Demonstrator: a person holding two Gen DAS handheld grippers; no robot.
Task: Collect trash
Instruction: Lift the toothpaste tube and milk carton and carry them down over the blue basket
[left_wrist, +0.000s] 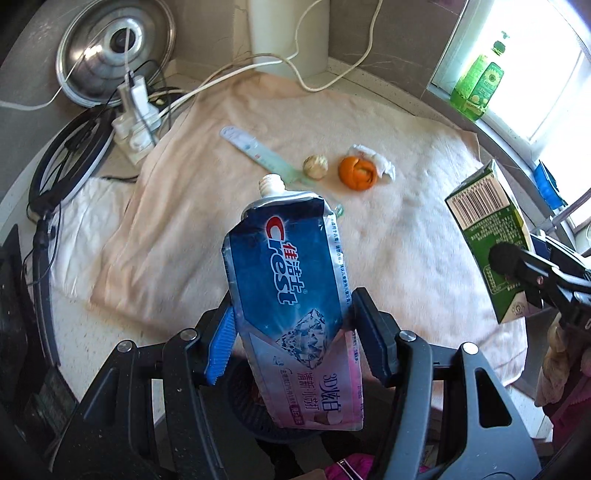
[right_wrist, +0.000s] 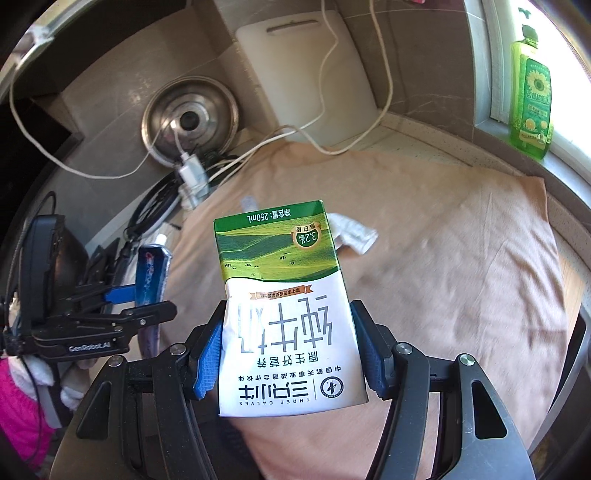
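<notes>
Left gripper (left_wrist: 291, 336) clamped on squeezed blue-and-pink Crest toothpaste tube (left_wrist: 291, 288), uncapped nozzle pointing away from camera, tube held above towel. Blue finger pad (left_wrist: 221, 347) pressed on one edge of tube, dark pad on the other.

Right gripper (right_wrist: 288, 347) clamped on green-and-white 250 mL milk carton (right_wrist: 284, 295), print upside down in right wrist view, carton lifted off the surface. Same carton (left_wrist: 487, 236) at right edge of left wrist view, barcode face showing.

Beyond the tube, on peach-coloured towel (left_wrist: 406, 240) spread over speckled counter (left_wrist: 81, 343):
- orange peel (left_wrist: 357, 172), curled, mid-towel
- crumpled white tissue (left_wrist: 376, 160), touching peel on its far side
- small pale round nut-like object (left_wrist: 315, 167), just beside peel; type unclear
- translucent pale green plastic ruler (left_wrist: 258, 153), lying flat and diagonal, near end hidden behind tube

Past the towel:
- white power strip (left_wrist: 136, 125) with white cables, at far left corner
- round steel pot lid (left_wrist: 114, 48) leaning against wall behind strip
- white cutting board (right_wrist: 306, 74) upright against back wall
- green dish soap bottle (left_wrist: 478, 83) on window sill, far right
</notes>
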